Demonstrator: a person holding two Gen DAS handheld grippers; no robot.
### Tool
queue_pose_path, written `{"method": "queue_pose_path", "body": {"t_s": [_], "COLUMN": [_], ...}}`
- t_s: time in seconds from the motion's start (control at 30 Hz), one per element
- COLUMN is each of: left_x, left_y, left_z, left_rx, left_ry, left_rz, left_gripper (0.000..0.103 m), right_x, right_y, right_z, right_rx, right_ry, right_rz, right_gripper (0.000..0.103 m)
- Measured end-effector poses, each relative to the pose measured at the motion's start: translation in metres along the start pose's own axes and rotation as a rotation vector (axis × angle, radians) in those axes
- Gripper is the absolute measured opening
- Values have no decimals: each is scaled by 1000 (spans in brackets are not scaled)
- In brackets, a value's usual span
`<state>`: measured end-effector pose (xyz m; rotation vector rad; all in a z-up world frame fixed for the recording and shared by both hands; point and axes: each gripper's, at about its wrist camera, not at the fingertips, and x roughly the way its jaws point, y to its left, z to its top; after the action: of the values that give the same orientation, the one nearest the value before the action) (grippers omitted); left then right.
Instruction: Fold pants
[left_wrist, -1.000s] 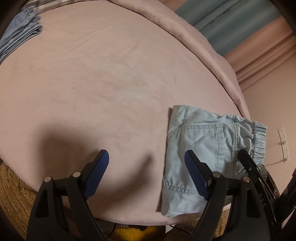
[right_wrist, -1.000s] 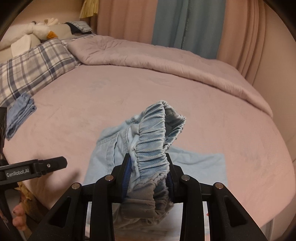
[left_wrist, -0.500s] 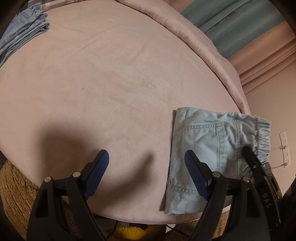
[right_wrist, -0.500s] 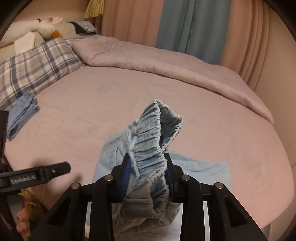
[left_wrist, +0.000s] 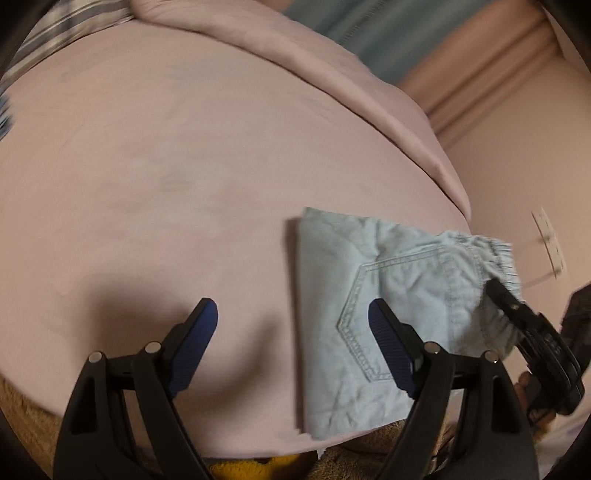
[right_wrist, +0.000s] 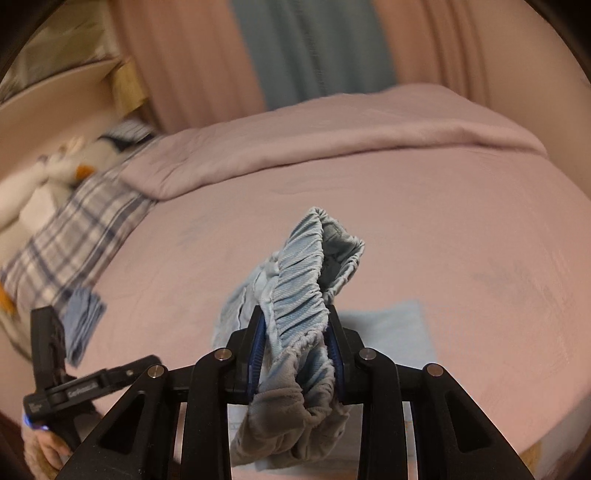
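Observation:
Light blue denim pants (left_wrist: 373, 273) lie folded on the pink bed near its front edge, back pocket up. My right gripper (right_wrist: 295, 343) is shut on the elastic waistband (right_wrist: 303, 291) and holds that end lifted above the bed; it also shows at the right of the left wrist view (left_wrist: 517, 317). My left gripper (left_wrist: 291, 325) is open and empty, hovering over the bed just left of the pants, its right finger (left_wrist: 388, 343) over the pocket area.
A folded pink duvet (right_wrist: 332, 140) lies across the far side of the bed. A plaid pillow (right_wrist: 74, 229) and soft toys (right_wrist: 66, 166) are at the left. Another folded blue garment (right_wrist: 83, 317) lies at the bed's left edge. Curtains (right_wrist: 303, 51) hang behind.
Both views have swung. The right gripper still holds the waistband and has carried it a little further over the folded pants. The left gripper stays open.

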<state>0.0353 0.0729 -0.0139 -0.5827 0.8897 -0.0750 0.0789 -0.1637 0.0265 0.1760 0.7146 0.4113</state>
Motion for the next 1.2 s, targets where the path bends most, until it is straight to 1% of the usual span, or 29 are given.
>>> {"method": "queue_pose_path", "body": {"t_s": [0.07,0.13,0.17,0.2,0.27,0.3,0.37,0.4,0.47,0.53,0.73,0.83,1.0,1.2], "left_x": [13,29,39,50,73,80,99,107,116,113,90,83,77,68], "left_y": [-16,-29,-34,-37,-41,-40,-37,-35,-24,-19,-13,-16,-26,-22], "left_z": [4,8,11,14,18,18,17,13,3,-3,-30,-42,-63,-80], "left_rx": [46,85,101,110,127,128,134,130,94,85,83,99,160,152], "left_ry": [10,32,50,70,115,124,150,174,195,175,171,201,198,190], "left_rz": [-7,-15,-24,-27,-14,-2,56,72,69,52,37,22,46,39], "left_gripper": [81,73,67,58,50,46,46,47,48,50,51,53,54,54], "right_x": [4,11,16,21,36,40,52,53,59,61,61,60,61,61], "right_y": [-25,-36,-44,-49,-62,-67,-72,-73,-75,-77,-87,-88,-92,-92], "right_z": [-4,-7,-11,-14,-23,-26,-34,-35,-42,-43,-50,-51,-51,-52], "right_rx": [57,85,103,118,159,170,179,177,187,193,214,219,228,229], "right_ry": [25,46,66,80,126,144,180,185,199,203,208,203,205,205], "right_rz": [1,-1,-14,-27,-46,-51,-75,-81,-91,-87,-80,-77,-71,-73], "right_gripper": [31,31,31,31,31,31,31,31,31,31,32,32,34,35]}}
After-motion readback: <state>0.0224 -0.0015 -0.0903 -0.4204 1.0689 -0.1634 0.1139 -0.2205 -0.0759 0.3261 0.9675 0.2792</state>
